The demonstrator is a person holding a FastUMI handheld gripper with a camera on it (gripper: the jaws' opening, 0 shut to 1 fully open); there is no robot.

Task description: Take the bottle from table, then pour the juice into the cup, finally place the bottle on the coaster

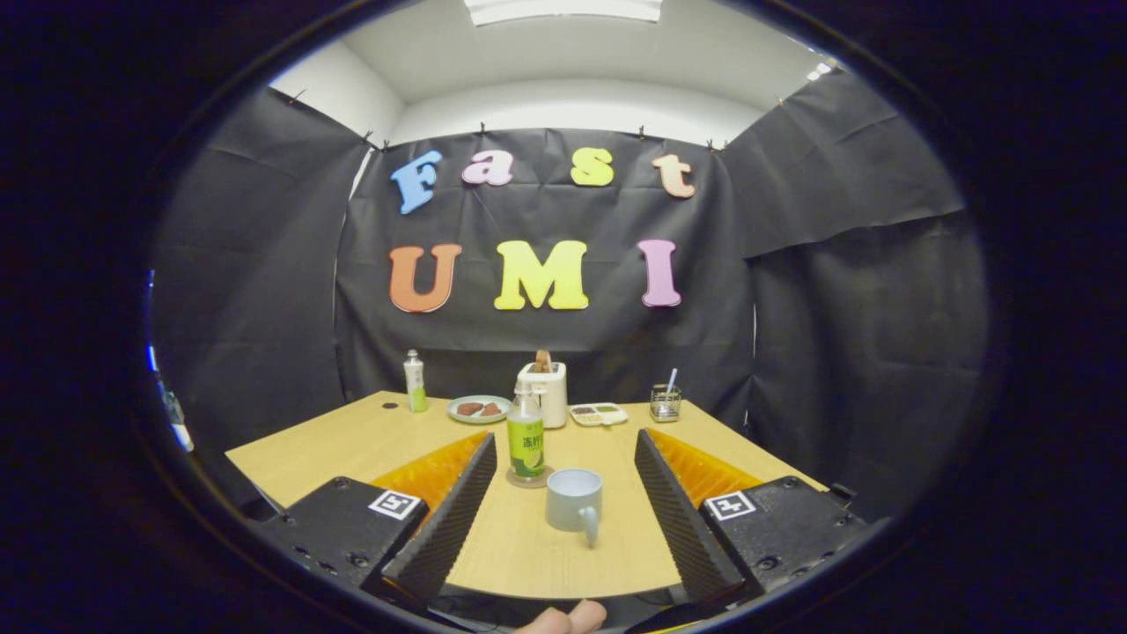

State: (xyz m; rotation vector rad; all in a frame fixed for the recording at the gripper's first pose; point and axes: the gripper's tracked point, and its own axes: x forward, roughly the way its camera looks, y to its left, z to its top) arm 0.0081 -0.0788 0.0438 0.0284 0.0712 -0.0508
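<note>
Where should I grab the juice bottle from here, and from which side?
Grip the bottle on its straight labelled body, coming level from the front. It stands upright on the coaster, just ahead of the open gripper. Aim the fingers slightly left, since the cup sits close beside it, nearer the fingers. The narrow neck offers less hold.

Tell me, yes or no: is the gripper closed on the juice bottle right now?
No: the gripper is open with nothing between its fingers, and the bottle stands on the coaster ahead of them, beside the cup.
</note>
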